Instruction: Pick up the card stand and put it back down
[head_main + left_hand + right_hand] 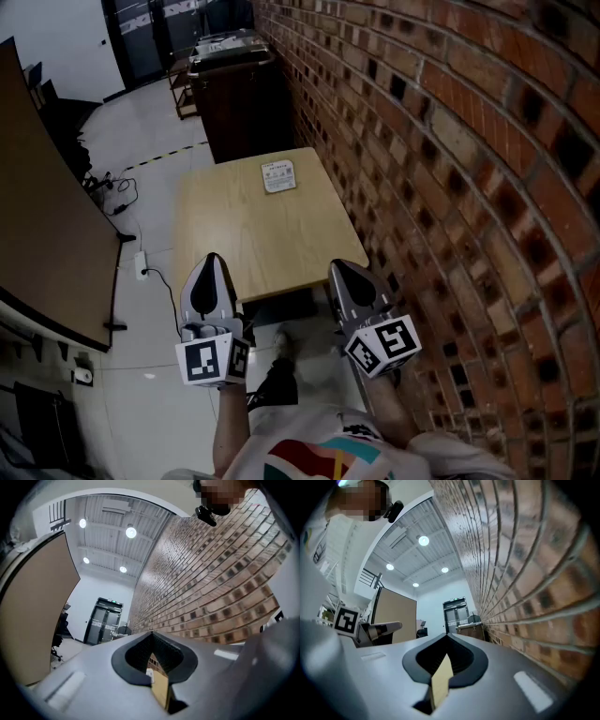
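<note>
The card stand (278,175), a small white card with print, stands at the far end of the light wooden table (234,234). Both grippers hover at the table's near edge, well short of the stand. My left gripper (211,261) is shut with nothing in it, and the right gripper (339,268) is shut and empty too. In the left gripper view the jaws of the left gripper (151,634) meet at their tips, and only a sliver of table shows under them. In the right gripper view the right gripper (447,635) is shut likewise, and the other gripper's marker cube (346,619) shows at left.
A brick wall (450,141) runs close along the table's right side. A dark cabinet (239,103) stands behind the table. A brown partition panel (42,216) stands at left, with cables and a power strip (141,264) on the floor. The person's shoe (281,349) is below the table edge.
</note>
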A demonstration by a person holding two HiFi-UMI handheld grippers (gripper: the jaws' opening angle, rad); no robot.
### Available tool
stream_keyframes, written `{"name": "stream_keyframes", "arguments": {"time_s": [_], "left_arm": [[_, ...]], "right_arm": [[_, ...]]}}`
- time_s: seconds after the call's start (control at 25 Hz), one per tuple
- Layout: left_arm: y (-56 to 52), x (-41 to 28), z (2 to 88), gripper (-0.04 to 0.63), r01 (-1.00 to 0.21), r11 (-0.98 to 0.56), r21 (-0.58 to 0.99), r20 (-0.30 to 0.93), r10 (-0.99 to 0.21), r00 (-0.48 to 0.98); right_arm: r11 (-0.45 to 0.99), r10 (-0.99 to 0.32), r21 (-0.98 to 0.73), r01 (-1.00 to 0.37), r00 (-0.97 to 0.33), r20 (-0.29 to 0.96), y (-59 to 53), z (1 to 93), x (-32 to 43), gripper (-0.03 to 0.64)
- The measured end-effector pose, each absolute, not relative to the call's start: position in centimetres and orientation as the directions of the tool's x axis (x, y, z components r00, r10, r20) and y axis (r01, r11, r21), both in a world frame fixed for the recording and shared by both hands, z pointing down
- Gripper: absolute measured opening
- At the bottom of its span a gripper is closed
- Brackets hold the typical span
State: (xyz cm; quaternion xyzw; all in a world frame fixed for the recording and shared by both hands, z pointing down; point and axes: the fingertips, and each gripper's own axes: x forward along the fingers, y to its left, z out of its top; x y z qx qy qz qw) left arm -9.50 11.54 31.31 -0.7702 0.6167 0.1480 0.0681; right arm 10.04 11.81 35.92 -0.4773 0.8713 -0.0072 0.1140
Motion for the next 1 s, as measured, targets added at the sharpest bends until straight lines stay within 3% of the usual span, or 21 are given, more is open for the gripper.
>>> {"name": "stream_keyframes", "arguments": {"time_s": [0.2, 0.4, 0.6, 0.96, 1.0], "left_arm": [[-3.2, -14.0, 28.1, 0.005, -0.973, -0.218, 0.075, -0.305, -0.934, 0.186], [-10.9, -16.2, 30.4, 0.005, -0.974, -0.181, 0.136, -0.236, -0.961, 0.146], [-14.1, -17.1, 29.8, 0.005, -0.975, -0.166, 0.148, -0.228, -0.965, 0.129], [-16.3, -17.1, 30.8, 0.005, -0.979, -0.151, 0.137, -0.218, -0.969, 0.119], [-16.2, -17.2, 31.1, 0.005, -0.979, -0.150, 0.137, -0.210, -0.970, 0.120]], "right_arm": [[0.480, -0.875, -0.114, -0.870, -0.464, -0.138, -2.7, 35.6, 6.8, 0.009], [0.432, -0.902, -0.159, -0.888, -0.429, -0.056, -10.1, 37.6, 7.0, 0.009], [0.407, -0.908, -0.180, -0.896, -0.417, 0.023, -14.7, 39.6, 7.2, 0.009], [0.491, -0.867, -0.130, -0.862, -0.497, 0.025, -22.3, 40.9, 3.3, 0.009], [0.496, -0.862, -0.129, -0.859, -0.504, 0.042, -23.4, 41.5, 2.7, 0.094]]}}
